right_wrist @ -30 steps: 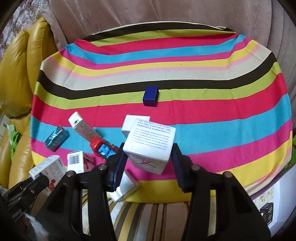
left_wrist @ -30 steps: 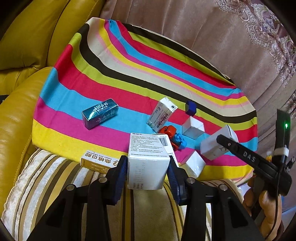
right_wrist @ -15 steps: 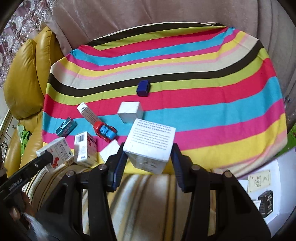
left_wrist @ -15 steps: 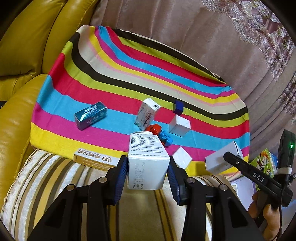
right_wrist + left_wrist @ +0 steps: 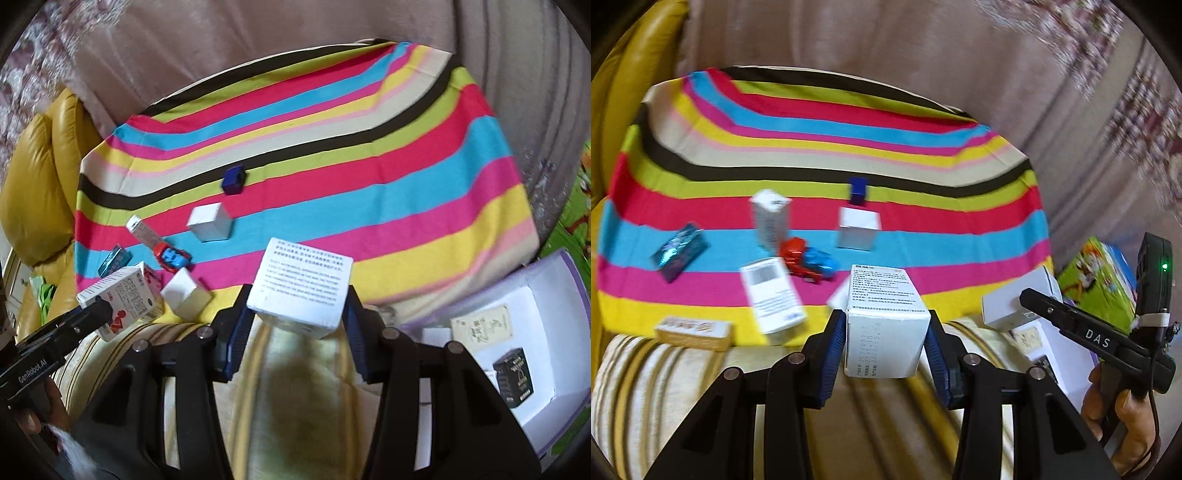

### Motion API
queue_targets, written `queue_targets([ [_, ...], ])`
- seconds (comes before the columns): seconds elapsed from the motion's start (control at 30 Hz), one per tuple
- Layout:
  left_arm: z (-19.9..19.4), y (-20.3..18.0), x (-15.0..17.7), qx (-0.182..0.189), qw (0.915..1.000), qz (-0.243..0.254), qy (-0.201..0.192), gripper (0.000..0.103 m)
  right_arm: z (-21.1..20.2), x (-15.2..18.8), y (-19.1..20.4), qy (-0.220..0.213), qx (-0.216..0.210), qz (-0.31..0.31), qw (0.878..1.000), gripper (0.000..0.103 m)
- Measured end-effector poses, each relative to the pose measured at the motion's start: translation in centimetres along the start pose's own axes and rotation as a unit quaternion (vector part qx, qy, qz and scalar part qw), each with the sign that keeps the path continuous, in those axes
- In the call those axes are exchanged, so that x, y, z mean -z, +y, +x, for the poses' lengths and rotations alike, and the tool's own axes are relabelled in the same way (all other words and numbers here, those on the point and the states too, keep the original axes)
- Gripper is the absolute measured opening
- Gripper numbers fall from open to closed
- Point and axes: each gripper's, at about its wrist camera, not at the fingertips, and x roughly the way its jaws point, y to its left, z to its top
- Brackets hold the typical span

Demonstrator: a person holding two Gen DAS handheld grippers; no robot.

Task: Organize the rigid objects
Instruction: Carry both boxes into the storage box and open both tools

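Both grippers carry white cartons above the striped cloth [image 5: 812, 155].
Left gripper [image 5: 886, 338] jaws clamp a white printed carton [image 5: 884, 325]; right gripper [image 5: 295, 325] jaws clamp a squarer white box [image 5: 301, 288], near an open purple-edged box [image 5: 535, 332].

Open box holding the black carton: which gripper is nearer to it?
Right. The right gripper hangs just left of the open box; the left gripper is farther left.

The striped cloth [image 5: 369, 177] looks like matt woven fabric. The yellow armrest [image 5: 33, 177] has a glossy leather look. Both held boxes [image 5: 886, 325] [image 5: 303, 288] look like smooth white printed cardboard.
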Motion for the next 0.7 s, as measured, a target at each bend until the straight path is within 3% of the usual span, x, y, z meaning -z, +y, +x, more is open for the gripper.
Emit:
queue_targets([
  [0.33, 2.3, -6.7, -0.4, 0.052, 0.9959, 0.068, 0.030, 0.043, -2.3, 1.3, -6.5, -0.016, 0.040, 0.054, 0.998, 0.048],
  [0.7, 5.2, -13.7, 0.8, 0.100, 0.9831, 0.131, 0.079, 0.043, -3.0, 3.9, -11.6, -0.001, 0.067, 0.102, 0.993, 0.046],
])
